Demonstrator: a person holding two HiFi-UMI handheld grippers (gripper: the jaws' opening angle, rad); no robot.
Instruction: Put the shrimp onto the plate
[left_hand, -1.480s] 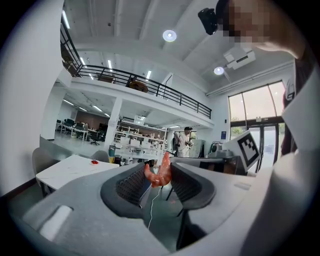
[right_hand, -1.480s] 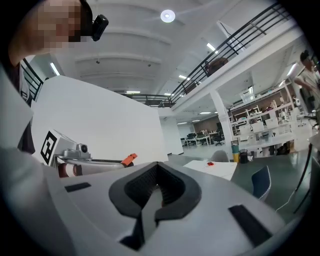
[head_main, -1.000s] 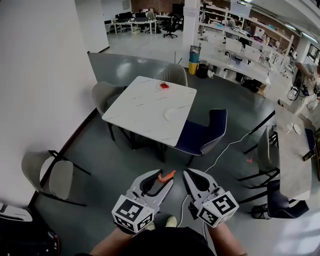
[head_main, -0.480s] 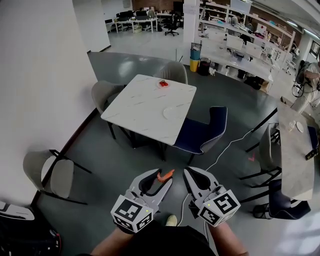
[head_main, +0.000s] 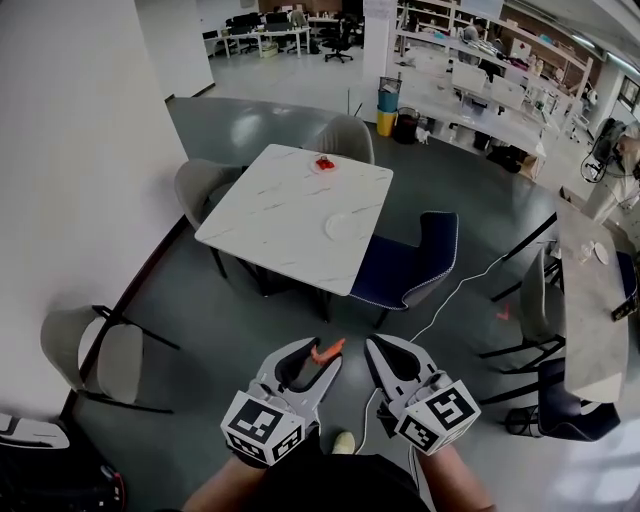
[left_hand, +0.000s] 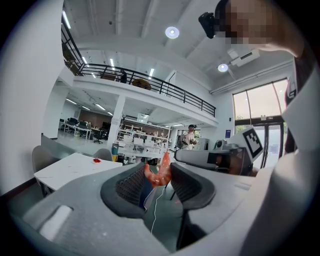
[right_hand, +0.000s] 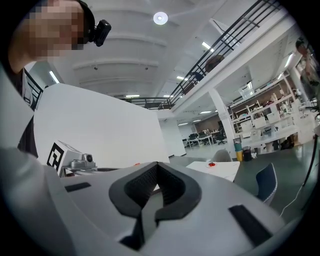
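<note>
Head view: the shrimp (head_main: 329, 350) is gripped at the tips of the left claw (head_main: 323, 357); the right claw (head_main: 374, 352) is clenched on nothing. The plate (head_main: 348, 226) is located well ahead, on the desk (head_main: 265, 215), nearer the left claw's line.

White marble table (head_main: 270, 210), navy chair (head_main: 410, 265) just beside it, grey chair (head_main: 97, 357) near white wall (head_main: 70, 150)
</note>
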